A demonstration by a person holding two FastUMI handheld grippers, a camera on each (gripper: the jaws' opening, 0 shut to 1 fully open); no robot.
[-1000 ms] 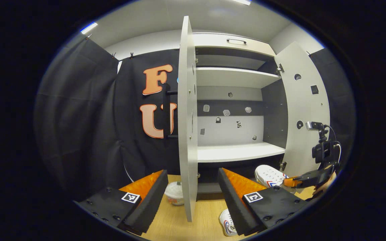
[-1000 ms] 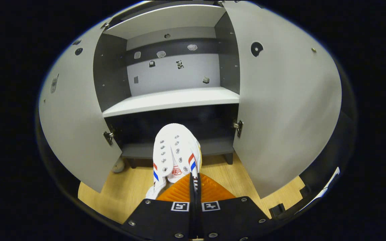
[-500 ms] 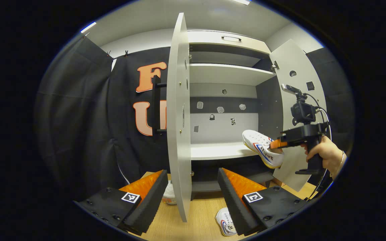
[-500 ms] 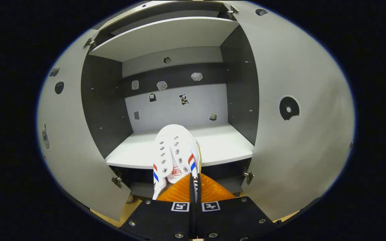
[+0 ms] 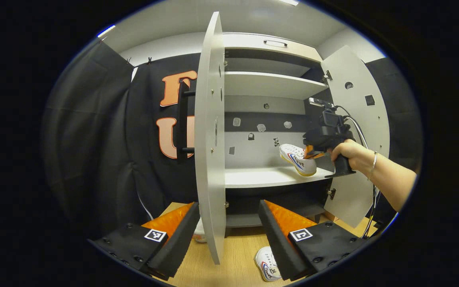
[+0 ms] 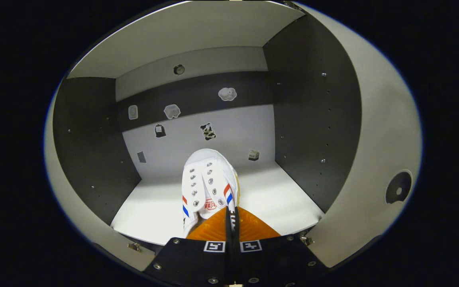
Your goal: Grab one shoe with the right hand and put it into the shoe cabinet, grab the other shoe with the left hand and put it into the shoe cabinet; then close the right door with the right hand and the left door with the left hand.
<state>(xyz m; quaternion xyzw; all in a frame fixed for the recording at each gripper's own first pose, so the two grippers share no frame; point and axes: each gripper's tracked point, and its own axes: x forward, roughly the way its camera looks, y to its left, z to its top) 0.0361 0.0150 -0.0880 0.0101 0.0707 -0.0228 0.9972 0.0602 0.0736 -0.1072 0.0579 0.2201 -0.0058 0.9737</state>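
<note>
1. Two grippers: the right gripper (image 6: 229, 223), fingers pressed together on the heel of a white shoe (image 6: 207, 183), points into the cabinet (image 6: 313, 119), toe toward 12 o'clock over the pale shelf (image 6: 153, 211).
2. In the left gripper view, at 3 o'clock, a hand (image 5: 347, 153) with outstretched forearm holds that gripper (image 5: 313, 149) level; the shoe (image 5: 297, 159) hangs just above the shelf (image 5: 261, 177).
3. The left gripper (image 5: 227, 227) is wide open and empty, low over the wood floor (image 5: 237, 259).
4. The left door (image 5: 209, 131) stands edge-on between its fingers; the right door (image 5: 361, 131) is open at 3 o'clock.
5. The second shoe (image 5: 265, 268) lies on the floor at 6 o'clock, partly behind a finger.
</note>
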